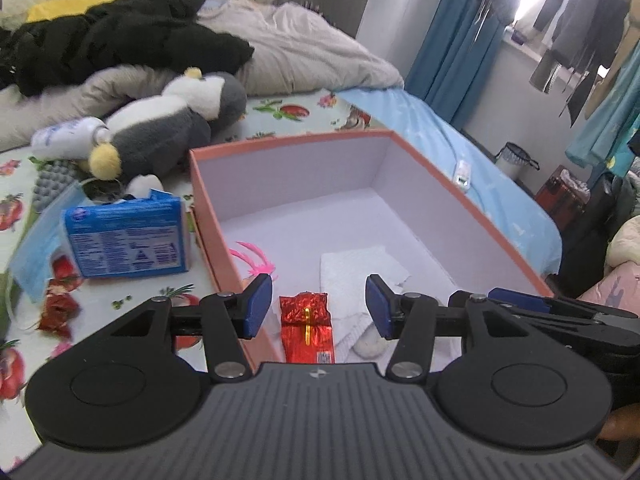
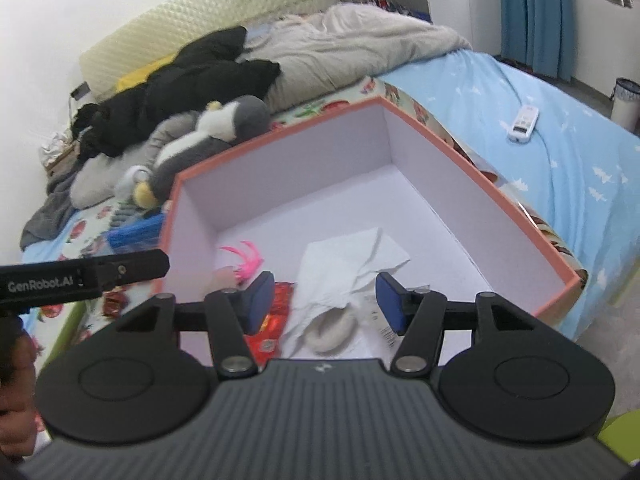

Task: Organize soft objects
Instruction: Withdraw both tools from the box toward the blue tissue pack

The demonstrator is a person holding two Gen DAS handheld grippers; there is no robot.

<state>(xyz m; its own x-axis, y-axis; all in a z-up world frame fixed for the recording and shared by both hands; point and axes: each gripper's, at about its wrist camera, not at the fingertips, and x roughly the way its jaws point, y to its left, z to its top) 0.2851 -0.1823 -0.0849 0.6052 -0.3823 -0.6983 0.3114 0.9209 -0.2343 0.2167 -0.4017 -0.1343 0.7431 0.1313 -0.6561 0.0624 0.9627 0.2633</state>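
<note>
An open pink box (image 1: 208,216) with a white inside stands on the bed; it also shows in the right wrist view (image 2: 492,184). In it lie a red foil packet (image 1: 306,326), a white cloth (image 1: 356,272) over a pale round pad (image 2: 332,330), and a pink feathery piece (image 1: 256,260). My left gripper (image 1: 318,306) is open and empty above the box's near end, over the red packet. My right gripper (image 2: 324,302) is open and empty above the white cloth (image 2: 344,268). A grey and white plush penguin (image 1: 168,128) lies left of the box.
A blue tissue pack (image 1: 126,240), a blue face mask (image 1: 34,256), a white bottle (image 1: 66,138) and red wrappers (image 1: 56,308) lie left of the box. Black clothing (image 1: 120,36) and a beige blanket (image 1: 312,48) lie behind. A white remote (image 2: 523,119) lies on the blue sheet.
</note>
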